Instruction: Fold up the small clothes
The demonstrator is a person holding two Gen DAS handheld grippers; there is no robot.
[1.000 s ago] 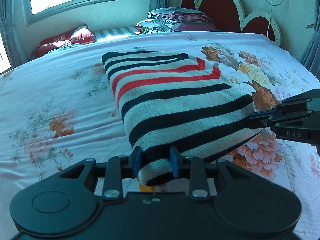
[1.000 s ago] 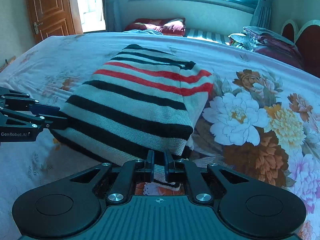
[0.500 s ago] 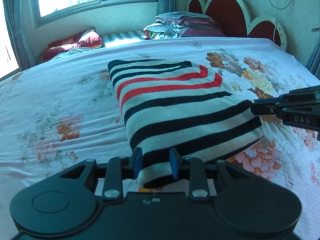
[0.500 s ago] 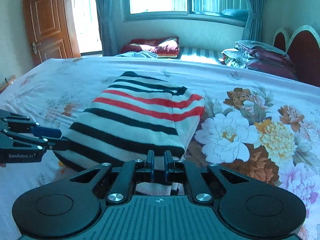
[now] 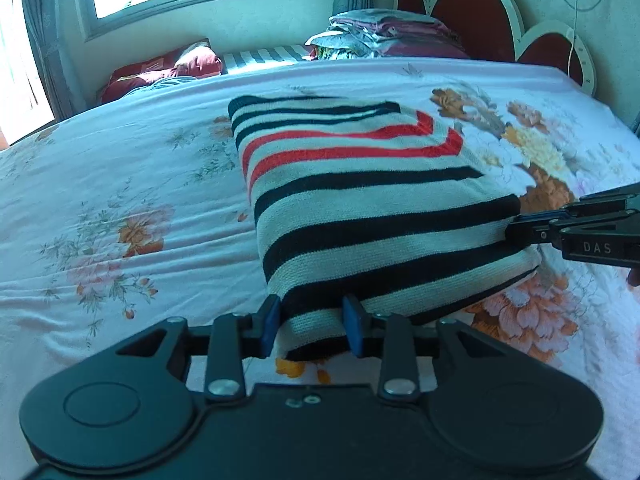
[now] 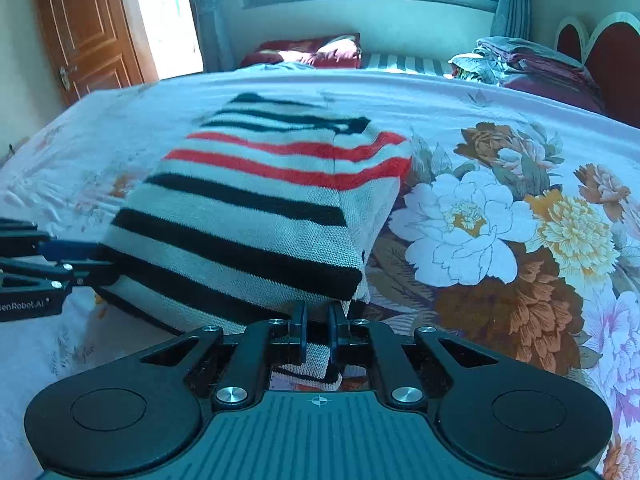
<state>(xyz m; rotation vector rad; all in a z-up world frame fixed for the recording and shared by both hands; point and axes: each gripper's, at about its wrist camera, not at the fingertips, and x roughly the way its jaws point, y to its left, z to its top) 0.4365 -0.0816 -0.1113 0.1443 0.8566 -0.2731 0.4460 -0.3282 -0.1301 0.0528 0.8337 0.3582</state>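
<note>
The left gripper straddles the near hem of the striped sweater – its jaws are opening, the blue pads beside the knit. The right gripper is pinched tight on the hem's other corner. The sweater lies folded mid-bed on the floral sheet – beyond it, stacked bedding by the headboard
</note>
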